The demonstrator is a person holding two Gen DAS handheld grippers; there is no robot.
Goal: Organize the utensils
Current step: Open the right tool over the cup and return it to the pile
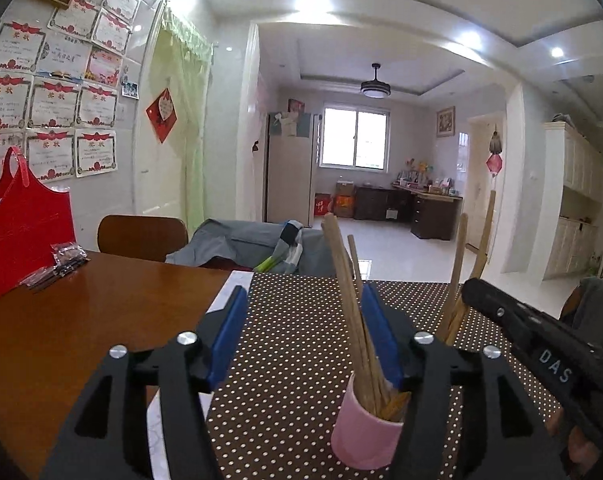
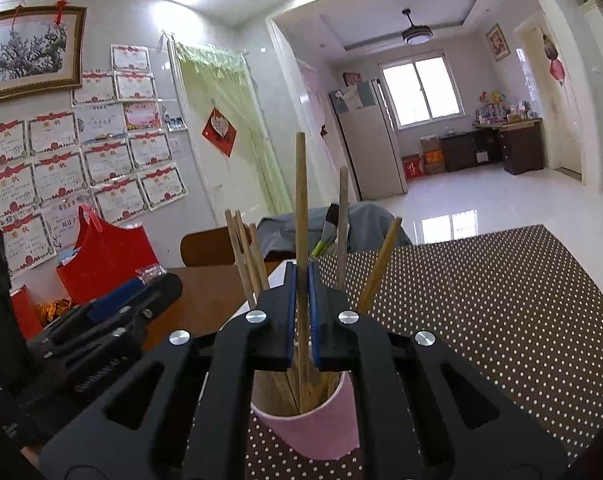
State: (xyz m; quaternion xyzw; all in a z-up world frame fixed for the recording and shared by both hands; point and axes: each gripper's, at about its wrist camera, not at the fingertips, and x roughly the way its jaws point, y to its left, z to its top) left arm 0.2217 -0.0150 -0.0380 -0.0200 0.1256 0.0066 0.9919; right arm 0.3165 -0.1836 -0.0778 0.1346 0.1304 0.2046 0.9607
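Note:
A pink cup [image 1: 365, 436] stands on the dotted brown mat [image 1: 293, 340] and holds several wooden chopsticks [image 1: 347, 292]. My left gripper [image 1: 305, 332] is open, its blue pads wide apart, with the cup close to the right pad. The right gripper's black body [image 1: 541, 344] shows at the right of the left wrist view. In the right wrist view, my right gripper [image 2: 302, 304] is shut on one upright chopstick [image 2: 300, 200] above the pink cup [image 2: 313, 428]. Other chopsticks [image 2: 247, 252] lean out of the cup. The left gripper [image 2: 113, 312] shows at the left.
A red bag [image 1: 25, 224] and a small plastic packet [image 1: 65, 258] lie on the wooden table [image 1: 81, 320] at the left. A brown chair back [image 1: 141, 236] and a grey cloth [image 1: 245, 244] stand beyond the table's far edge.

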